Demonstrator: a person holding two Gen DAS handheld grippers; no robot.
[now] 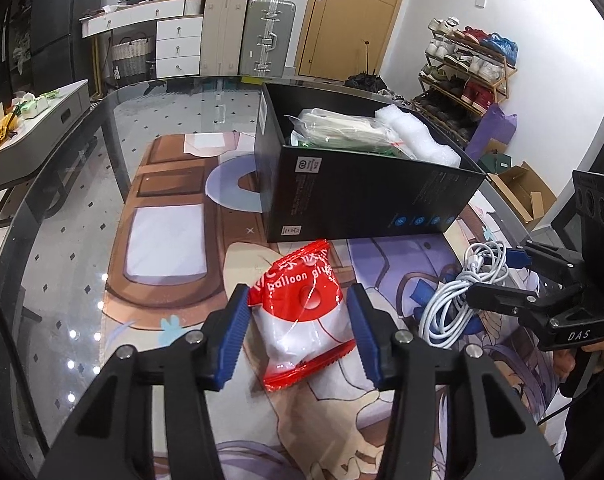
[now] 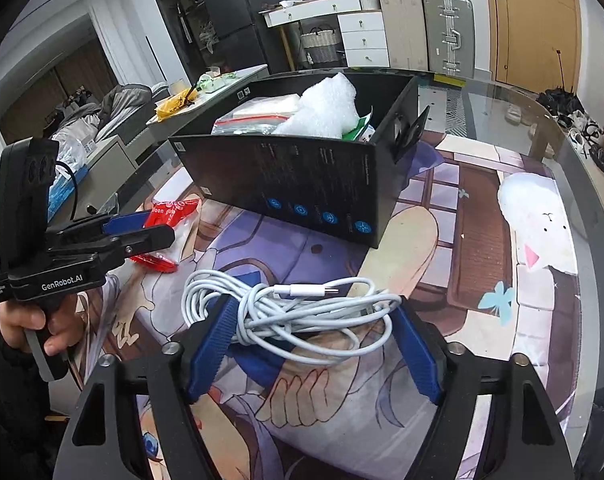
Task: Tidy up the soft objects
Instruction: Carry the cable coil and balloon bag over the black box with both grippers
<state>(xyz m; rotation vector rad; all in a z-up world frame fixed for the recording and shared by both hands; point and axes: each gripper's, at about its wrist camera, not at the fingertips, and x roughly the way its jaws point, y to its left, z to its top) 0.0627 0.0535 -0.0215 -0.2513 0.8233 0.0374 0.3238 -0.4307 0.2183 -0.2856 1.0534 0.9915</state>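
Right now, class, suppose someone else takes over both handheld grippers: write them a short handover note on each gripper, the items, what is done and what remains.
Left gripper: pads against the red-and-white plastic packet, which lies on the printed table mat.
Right gripper: jaws either side of the coiled white charging cable on the mat; a firm grip cannot be confirmed.
Done: white bubble wrap and clear zip bags sit inside the open black cardboard box.
Left: probably lift packet and cable into the box.

Box (image 1: pixel 362 196) contents (lower layers) hidden
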